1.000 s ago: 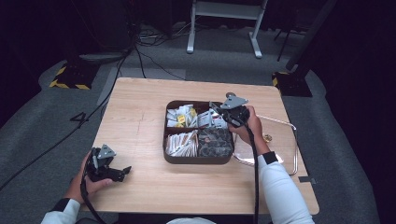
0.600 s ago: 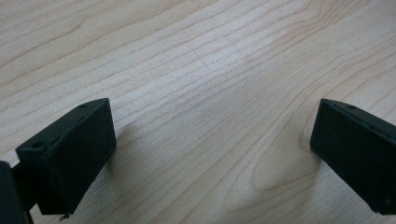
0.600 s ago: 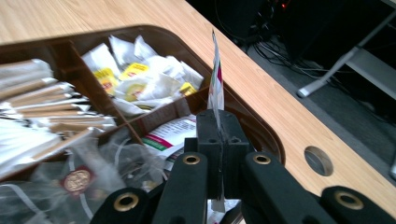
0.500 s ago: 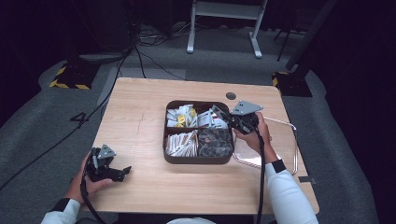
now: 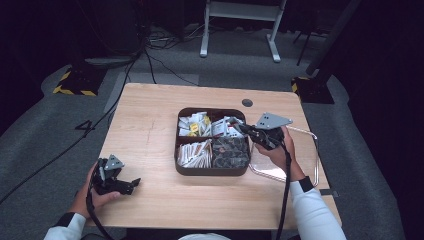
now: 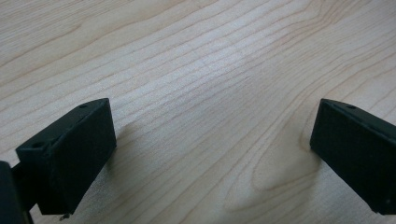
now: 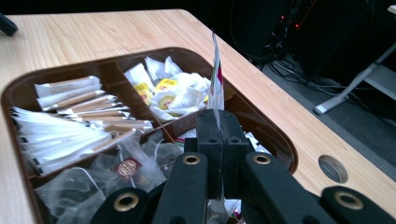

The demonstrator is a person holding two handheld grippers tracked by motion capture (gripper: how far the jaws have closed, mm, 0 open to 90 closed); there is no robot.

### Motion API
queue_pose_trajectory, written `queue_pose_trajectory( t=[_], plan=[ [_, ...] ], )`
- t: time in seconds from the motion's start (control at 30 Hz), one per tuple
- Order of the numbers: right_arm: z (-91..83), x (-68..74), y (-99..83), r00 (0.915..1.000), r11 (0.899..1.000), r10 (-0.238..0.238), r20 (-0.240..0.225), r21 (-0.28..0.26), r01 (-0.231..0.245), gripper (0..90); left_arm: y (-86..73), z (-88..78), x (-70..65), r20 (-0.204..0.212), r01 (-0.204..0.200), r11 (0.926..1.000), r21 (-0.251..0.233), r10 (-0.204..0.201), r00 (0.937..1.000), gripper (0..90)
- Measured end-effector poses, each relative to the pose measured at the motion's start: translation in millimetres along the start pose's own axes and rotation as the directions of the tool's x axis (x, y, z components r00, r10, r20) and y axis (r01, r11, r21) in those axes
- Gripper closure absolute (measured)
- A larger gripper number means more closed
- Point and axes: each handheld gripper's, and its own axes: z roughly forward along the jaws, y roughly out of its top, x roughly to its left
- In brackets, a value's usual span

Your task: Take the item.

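At the near left corner of the wooden bench (image 5: 150, 115), the left claw (image 5: 131, 184) rests in the person's left hand (image 5: 95, 192), low over bare wood and well apart from everything else; the left gripper view shows its two black jaws spread wide with nothing between them, so it is released. Farther in, at the middle of the bench, stands a dark brown tray (image 5: 210, 171) with four compartments. Its near left compartment holds long paper sachets (image 5: 194, 153) lying fanned, its near right compartment holds translucent mesh tea bags (image 5: 230, 152), its far left compartment holds white and yellow packets (image 5: 194, 124), and its far right compartment holds more white packets (image 5: 224, 128). To the right of the tray, a clear plastic lid or tray (image 5: 305, 160) lies flat on the bench, partly under the right hand (image 5: 274, 152). The right claw (image 5: 235, 125), carrying a grey three-cornered plate, reaches from the right over the far right compartment. The right gripper view shows its jaws clenched on a thin flat packet (image 7: 215, 84), which stands upright on edge out of the pads, above the tray. Beyond the tray, a round cable hole (image 5: 247, 102) sits near the far edge of the bench. Past the bench, cables and a white metal frame (image 5: 240, 15) are on the grey floor.
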Motion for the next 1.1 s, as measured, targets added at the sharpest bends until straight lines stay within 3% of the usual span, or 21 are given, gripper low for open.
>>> queue_pose_trajectory(
  t=[0.67, 1.1],
  plan=[
    [-7.5, 30.8, 7.1, 0.9929, 0.999, -0.045, -0.110, -0.032, 0.041, 90.0, -0.2, -0.1, -0.2, -0.001, 0.002, 1.0000, 0.000, -0.002, 1.0000, 0.5],
    [-5.7, 56.4, 5.1, 0.9778, 0.997, -0.083, -0.192, -0.017, 0.081, 90.0, -0.2, -0.2, -0.3, -0.002, 0.002, 1.0000, 0.000, -0.002, 1.0000, 0.5]
  ],
)
